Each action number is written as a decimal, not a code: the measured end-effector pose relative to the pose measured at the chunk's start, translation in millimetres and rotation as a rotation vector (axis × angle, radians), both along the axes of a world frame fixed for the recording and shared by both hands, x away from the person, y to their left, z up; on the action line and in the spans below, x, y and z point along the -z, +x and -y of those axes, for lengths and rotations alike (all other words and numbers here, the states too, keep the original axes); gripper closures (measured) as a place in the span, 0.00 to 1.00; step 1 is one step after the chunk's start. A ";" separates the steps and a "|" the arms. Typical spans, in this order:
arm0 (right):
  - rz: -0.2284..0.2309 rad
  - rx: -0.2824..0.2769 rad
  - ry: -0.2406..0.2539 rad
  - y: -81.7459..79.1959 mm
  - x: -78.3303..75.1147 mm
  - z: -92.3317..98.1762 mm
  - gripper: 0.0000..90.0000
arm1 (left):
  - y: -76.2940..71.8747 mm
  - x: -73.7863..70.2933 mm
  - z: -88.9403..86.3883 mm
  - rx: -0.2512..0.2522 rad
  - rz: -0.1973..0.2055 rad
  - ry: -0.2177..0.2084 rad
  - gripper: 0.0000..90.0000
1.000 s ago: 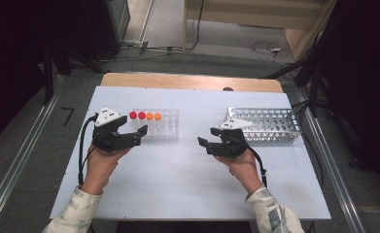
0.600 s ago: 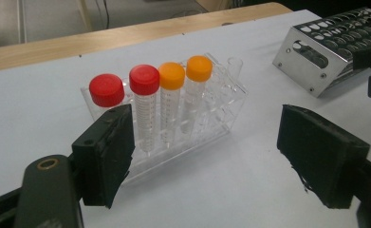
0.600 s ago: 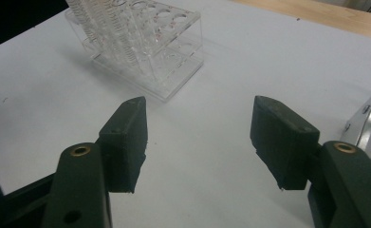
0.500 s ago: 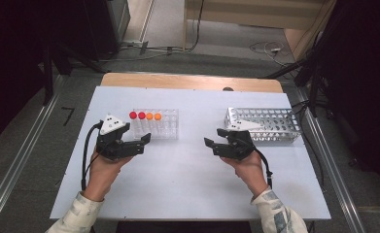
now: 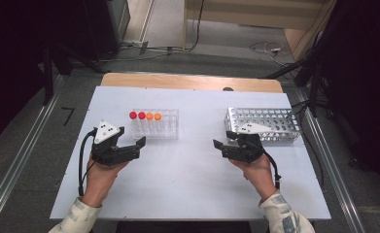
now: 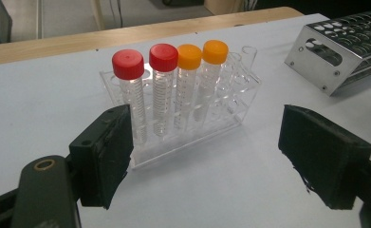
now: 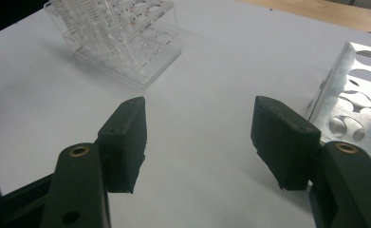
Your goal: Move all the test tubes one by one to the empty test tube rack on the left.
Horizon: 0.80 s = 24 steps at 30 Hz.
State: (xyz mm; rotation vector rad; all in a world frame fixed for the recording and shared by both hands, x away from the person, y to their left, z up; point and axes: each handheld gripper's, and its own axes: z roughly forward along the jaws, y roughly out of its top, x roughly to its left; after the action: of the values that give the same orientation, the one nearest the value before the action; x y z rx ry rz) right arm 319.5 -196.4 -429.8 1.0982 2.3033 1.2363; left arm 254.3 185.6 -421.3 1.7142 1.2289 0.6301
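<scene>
Now I see both my grippers low over the white table (image 5: 187, 194), each held in one hand. My left gripper (image 5: 129, 146) is at the left side, and its jaws are spread wide with nothing between them. In the left gripper view, the clear plastic rack (image 6: 221, 118) stands just in front of these jaws, on the table. It carries four upright tubes in one row: two tubes with red caps (image 6: 128, 64) and two tubes with orange caps (image 6: 215, 51). The other holes of this rack look empty.

My right gripper (image 5: 226, 144) is at the right side, also with jaws wide apart and holding nothing. The metal rack (image 5: 275, 124), with many round holes, lies just beside it, at the far right part of the table. In the right gripper view its corner is close to one jaw, but I cannot tell if they touch. The two racks are well apart from each other.
</scene>
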 end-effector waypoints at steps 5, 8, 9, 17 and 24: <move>0.004 0.017 -0.002 -2.6 1.6 11.1 0.39 | -1.1 5.5 -3.5 -0.004 -0.016 -0.006 0.21; 0.001 0.026 -0.005 -4.3 2.2 17.1 0.39 | -2.9 7.8 -5.0 -0.006 -0.019 -0.005 0.21; 0.003 0.026 -0.007 -4.6 2.5 19.2 0.39 | -3.4 8.5 -5.3 -0.007 -0.021 -0.003 0.20; 0.008 0.051 -0.006 -7.3 2.2 32.5 0.38 | -8.6 11.3 -7.9 -0.018 -0.011 -0.005 0.19; 0.011 0.070 -0.009 -10.2 3.3 42.6 0.36 | -13.1 13.2 -11.1 -0.027 -0.006 -0.007 0.18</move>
State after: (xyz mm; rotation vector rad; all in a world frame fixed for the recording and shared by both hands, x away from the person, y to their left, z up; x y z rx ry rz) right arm 309.3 -238.9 -433.1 1.1555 2.2399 1.2017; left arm 241.3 196.7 -434.6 1.6972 1.2591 0.6366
